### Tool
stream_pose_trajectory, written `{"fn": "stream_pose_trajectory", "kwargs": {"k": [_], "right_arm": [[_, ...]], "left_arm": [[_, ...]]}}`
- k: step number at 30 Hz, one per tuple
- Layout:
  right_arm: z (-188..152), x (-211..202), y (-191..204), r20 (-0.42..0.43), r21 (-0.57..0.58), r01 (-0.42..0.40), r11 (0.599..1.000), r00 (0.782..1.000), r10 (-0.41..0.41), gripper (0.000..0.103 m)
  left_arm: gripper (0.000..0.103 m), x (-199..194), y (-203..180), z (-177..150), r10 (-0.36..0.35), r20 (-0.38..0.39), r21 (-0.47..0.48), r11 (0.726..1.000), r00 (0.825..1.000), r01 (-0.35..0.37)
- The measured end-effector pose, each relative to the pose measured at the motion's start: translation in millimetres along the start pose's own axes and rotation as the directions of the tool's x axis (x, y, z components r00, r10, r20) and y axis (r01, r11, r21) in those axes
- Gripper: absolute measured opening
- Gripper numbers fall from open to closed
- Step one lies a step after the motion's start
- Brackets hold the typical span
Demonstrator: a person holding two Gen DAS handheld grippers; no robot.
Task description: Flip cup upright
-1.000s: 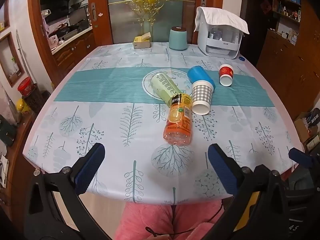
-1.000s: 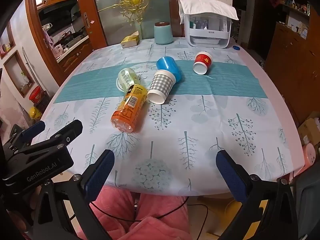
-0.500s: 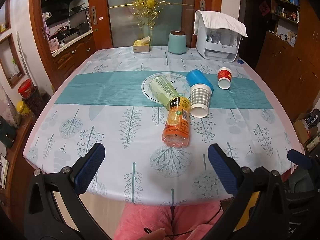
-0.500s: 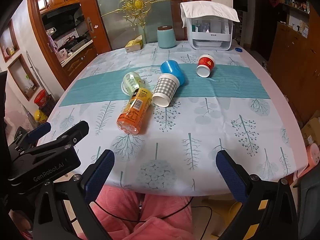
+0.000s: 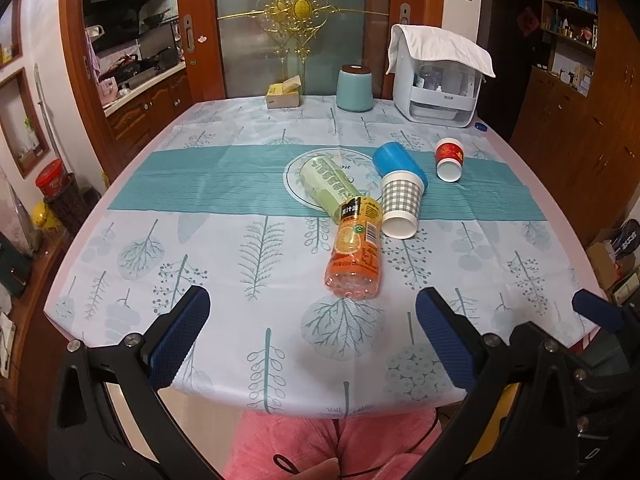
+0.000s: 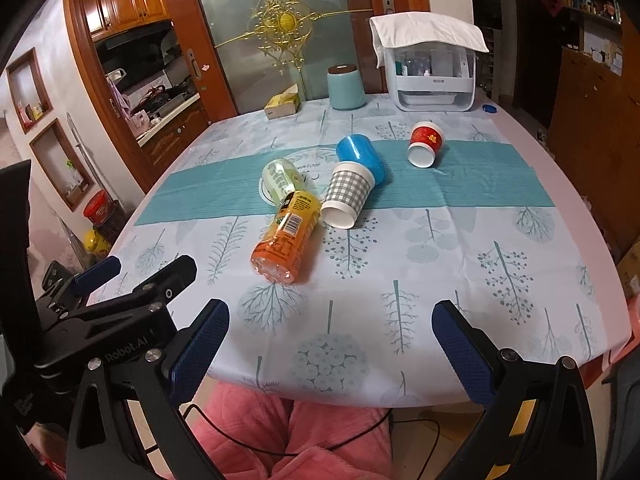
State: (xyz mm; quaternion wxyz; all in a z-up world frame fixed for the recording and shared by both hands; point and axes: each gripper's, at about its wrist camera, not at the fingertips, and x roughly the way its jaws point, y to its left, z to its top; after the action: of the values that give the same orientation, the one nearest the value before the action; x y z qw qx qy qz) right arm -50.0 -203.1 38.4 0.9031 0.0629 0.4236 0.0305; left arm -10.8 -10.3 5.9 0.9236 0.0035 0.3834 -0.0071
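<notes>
On the tabletop [image 5: 132, 216], three cups lie tipped over beside two bottles.
Checked cup [image 5: 400, 204] touches blue cup [image 5: 396, 160]; red cup [image 5: 449, 154] lies apart. Left hand-held gripper [image 5: 312, 334] and right hand-held gripper [image 6: 330, 344] gape wide, empty, near the front edge.

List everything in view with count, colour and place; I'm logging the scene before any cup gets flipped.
Checked paper cup: 1, grey-white, on its side, centre, against the blue cup.
Blue plastic cup: 1, lying behind it.
Red paper cup: 1, lying apart, right.
Orange juice bottle: 1, lying, nearest.
Pale green bottle: 1, lying behind it.
Teal canister: 1, far edge.
Yellow tissue box: 1, far edge.
White organiser box: 1, towel-draped, far right.
Left gripper: open, fingers blue.
Right gripper: open, fingers blue.
</notes>
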Motion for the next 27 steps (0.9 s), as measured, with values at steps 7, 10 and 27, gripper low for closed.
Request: {"fn": "stream_pose_trajectory", "kwargs": {"k": [7, 10, 27], "right_arm": [[5, 10, -5, 0.007, 0.001, -0.036, 0.999, 0.999, 0.036, 0.102], [7, 18, -12, 0.016, 0.022, -0.044, 0.999, 0.999, 0.043, 0.102], [33, 73, -111, 0.014, 0.137, 0.072, 0.988, 0.997, -0.074, 0.103]], "left_arm": [[0.102, 8, -1, -2, 0.020, -0.017, 0.005, 1.000, 1.000, -0.019], [0.102, 14, -1, -3, 0.032, -0.024, 0.007, 0.999, 0.999, -0.032], [0.102, 78, -58, 35, -0.055, -0.108, 0.161, 0.984, 0.993, 0.072]]}}
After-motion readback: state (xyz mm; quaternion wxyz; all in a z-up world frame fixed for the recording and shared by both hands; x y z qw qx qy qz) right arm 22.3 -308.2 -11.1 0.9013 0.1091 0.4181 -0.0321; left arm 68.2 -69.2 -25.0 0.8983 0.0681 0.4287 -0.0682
